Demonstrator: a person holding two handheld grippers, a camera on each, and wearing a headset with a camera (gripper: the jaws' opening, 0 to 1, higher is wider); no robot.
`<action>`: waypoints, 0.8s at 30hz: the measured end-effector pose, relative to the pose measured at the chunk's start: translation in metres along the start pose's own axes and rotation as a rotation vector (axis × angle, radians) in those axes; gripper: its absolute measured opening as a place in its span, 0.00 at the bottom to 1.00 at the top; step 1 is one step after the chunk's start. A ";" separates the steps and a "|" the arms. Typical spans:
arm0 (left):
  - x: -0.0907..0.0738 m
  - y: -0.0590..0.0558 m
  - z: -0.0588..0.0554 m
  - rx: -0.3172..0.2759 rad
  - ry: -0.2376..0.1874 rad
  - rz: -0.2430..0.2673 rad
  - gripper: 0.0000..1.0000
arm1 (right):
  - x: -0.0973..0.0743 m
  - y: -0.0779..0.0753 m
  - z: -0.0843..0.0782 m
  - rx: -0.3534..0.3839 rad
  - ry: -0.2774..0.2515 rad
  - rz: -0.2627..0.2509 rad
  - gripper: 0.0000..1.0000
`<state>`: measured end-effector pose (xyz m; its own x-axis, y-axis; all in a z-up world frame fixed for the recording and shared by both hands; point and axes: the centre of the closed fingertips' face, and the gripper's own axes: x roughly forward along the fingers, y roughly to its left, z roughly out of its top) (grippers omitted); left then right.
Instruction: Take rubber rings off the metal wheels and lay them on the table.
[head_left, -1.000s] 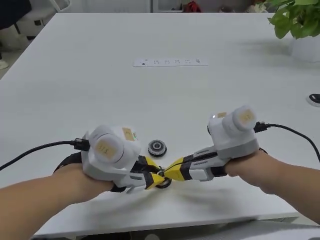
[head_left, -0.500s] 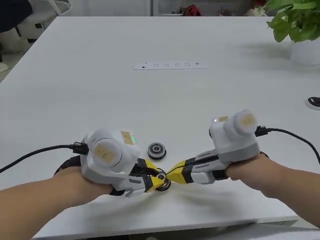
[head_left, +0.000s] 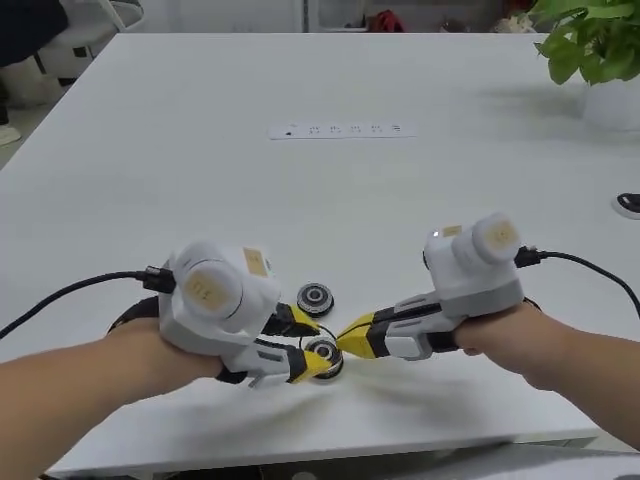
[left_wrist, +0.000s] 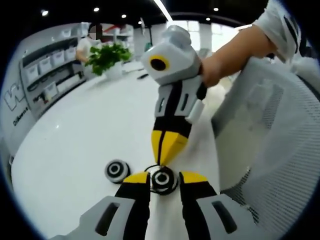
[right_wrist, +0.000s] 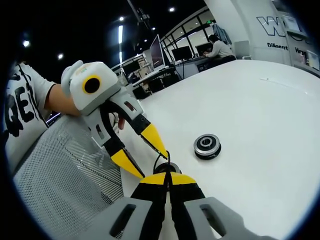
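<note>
Table: wide white tabletop (head_left: 200, 150), carrying everything listed below.
Left gripper (left_wrist: 165, 176): white handheld tool with yellow-tipped jaws, spread to either side of the near wheel.
Right gripper (right_wrist: 167, 177): matching white tool, yellow tips pressed together and pinching the rubber ring.
Near wheel (head_left: 323, 351): small round metal wheel on the table by its front edge, between the left jaws.
Far wheel (head_left: 315, 296): second metal wheel, flat, just behind the grippers.
Rubber ring (left_wrist: 160, 166): thin black loop stretched from near wheel to right tips.
</note>
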<state>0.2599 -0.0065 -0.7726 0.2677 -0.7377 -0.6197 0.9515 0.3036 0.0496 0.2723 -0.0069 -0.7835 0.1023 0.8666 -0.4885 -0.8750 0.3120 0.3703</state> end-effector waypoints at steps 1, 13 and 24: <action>-0.001 0.000 0.001 0.000 -0.005 -0.001 0.25 | 0.000 0.000 0.001 0.001 -0.002 0.000 0.00; -0.028 0.003 0.009 -0.024 -0.047 0.003 0.38 | -0.003 0.005 0.012 -0.004 -0.022 0.011 0.00; -0.053 0.011 0.010 -0.063 -0.086 0.030 0.52 | -0.001 0.014 0.027 -0.021 -0.033 0.034 0.00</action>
<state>0.2573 0.0300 -0.7318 0.3109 -0.7759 -0.5490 0.9321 0.3617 0.0166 0.2730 0.0068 -0.7566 0.0876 0.8890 -0.4495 -0.8879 0.2742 0.3694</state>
